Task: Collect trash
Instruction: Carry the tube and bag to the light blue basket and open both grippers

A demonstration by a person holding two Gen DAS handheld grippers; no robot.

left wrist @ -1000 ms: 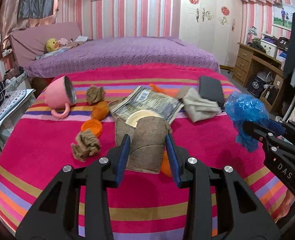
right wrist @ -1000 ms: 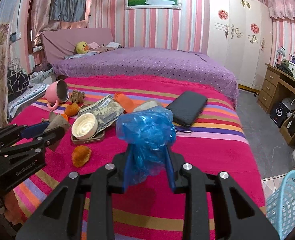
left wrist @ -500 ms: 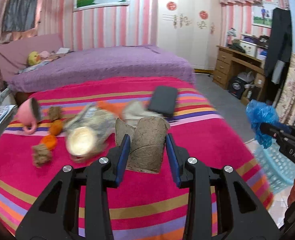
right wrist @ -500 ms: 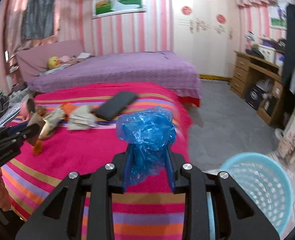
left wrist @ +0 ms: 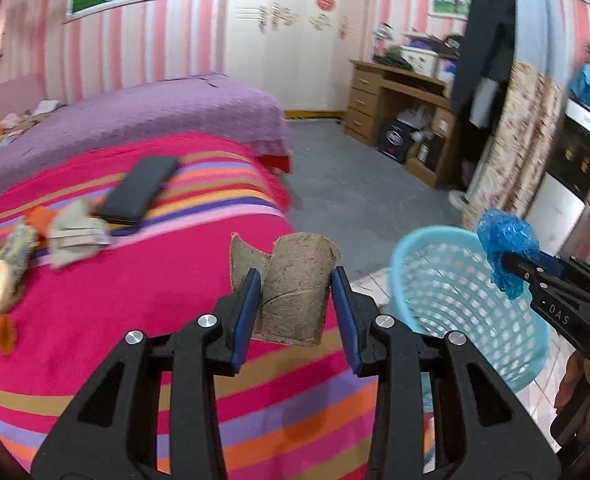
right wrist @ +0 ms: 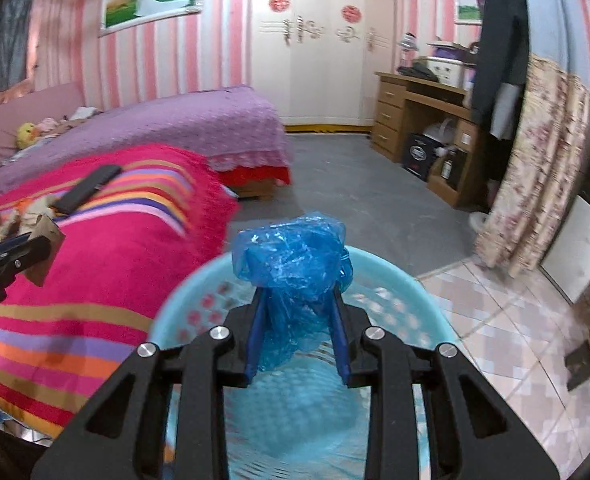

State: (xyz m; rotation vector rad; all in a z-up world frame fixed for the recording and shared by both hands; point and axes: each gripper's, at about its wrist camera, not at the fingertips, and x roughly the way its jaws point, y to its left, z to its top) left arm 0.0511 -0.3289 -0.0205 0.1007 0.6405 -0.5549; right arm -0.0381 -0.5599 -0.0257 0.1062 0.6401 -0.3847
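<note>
Pink-striped bedroom, with a bed under a bright pink striped blanket and a pale blue basket standing on the tiled floor beside it. Compared with a second ago, both views swung away from the clutter on the blanket and round toward the basket, which was barely in sight then.

Right claw, closed snugly on a crumpled blue plastic bag, now directly above the basket's mouth, the rim ringing the bag in its own view. Seen from the left view, right claw poised at the basket's far rim, with the blue plastic bag sticking up.

Left claw, narrowly closed on a torn cardboard tube, over the blanket's edge, just short of the basket.

Left behind on the blanket, well away from the basket: a black wallet, a grey rag, orange scraps and other blurred bits.

Likely meaning: carrying nearly finished; bag ready for dropping first, tube needing a little more travel toward the basket, then a return to the blanket for the rest.
</note>
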